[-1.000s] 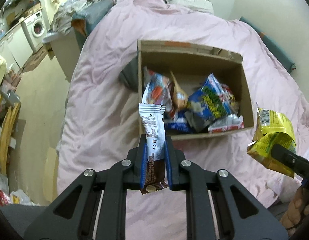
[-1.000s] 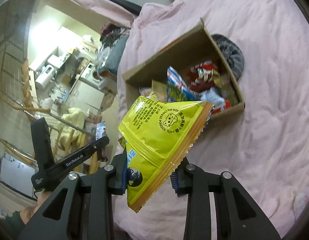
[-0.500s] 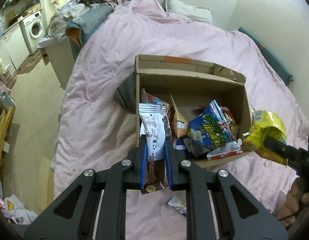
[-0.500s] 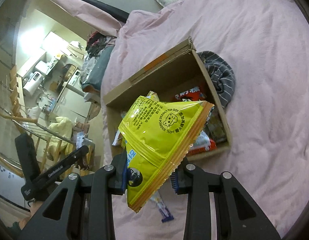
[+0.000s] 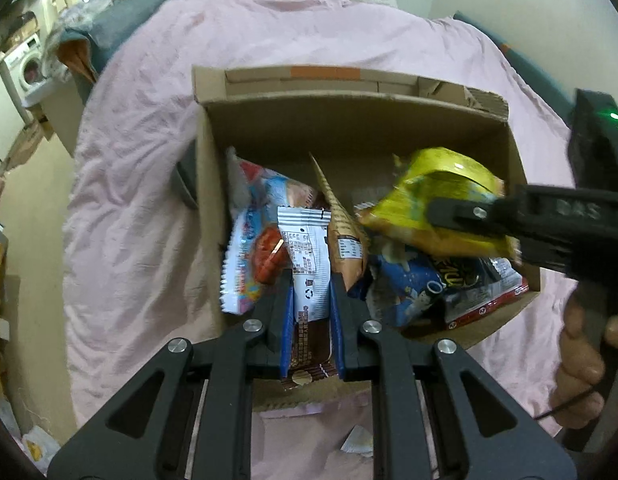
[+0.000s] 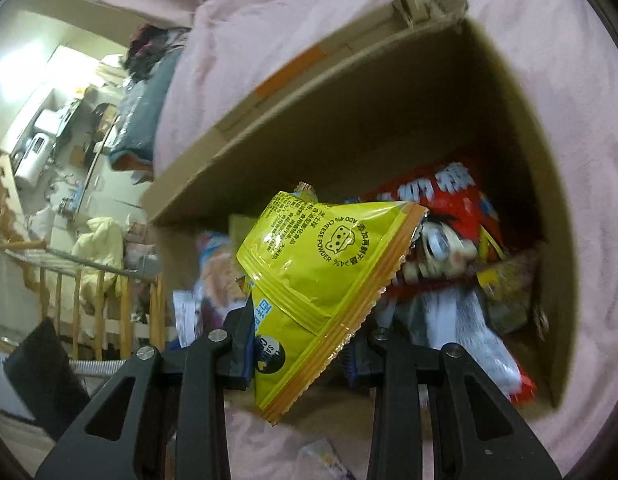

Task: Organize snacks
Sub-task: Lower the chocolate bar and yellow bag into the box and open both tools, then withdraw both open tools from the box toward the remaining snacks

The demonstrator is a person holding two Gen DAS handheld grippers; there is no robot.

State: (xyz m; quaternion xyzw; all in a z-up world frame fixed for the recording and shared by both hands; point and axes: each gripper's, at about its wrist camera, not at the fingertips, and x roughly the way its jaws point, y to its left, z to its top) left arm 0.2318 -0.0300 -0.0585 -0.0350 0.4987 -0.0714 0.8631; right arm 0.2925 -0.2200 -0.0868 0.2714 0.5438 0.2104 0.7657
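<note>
Your left gripper (image 5: 310, 312) clamped on the white-and-brown snack bar (image 5: 309, 276), now over the cardboard box (image 5: 349, 120) instead of short of it, your right gripper (image 6: 305, 344) pinching the yellow chip bag (image 6: 321, 280), carried in above the box's snacks.

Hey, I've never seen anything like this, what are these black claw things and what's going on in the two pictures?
There is no robot here. A person holds a two-finger gripper in each hand, and each picture comes from a camera on one gripper, looking along its fingers. In the left view, the left gripper is shut on a white and brown snack packet. In the right view, the right gripper is shut on a yellow cheese snack bag. Both hang over a cardboard box already holding snack packets, on a pink bedcover.
</note>
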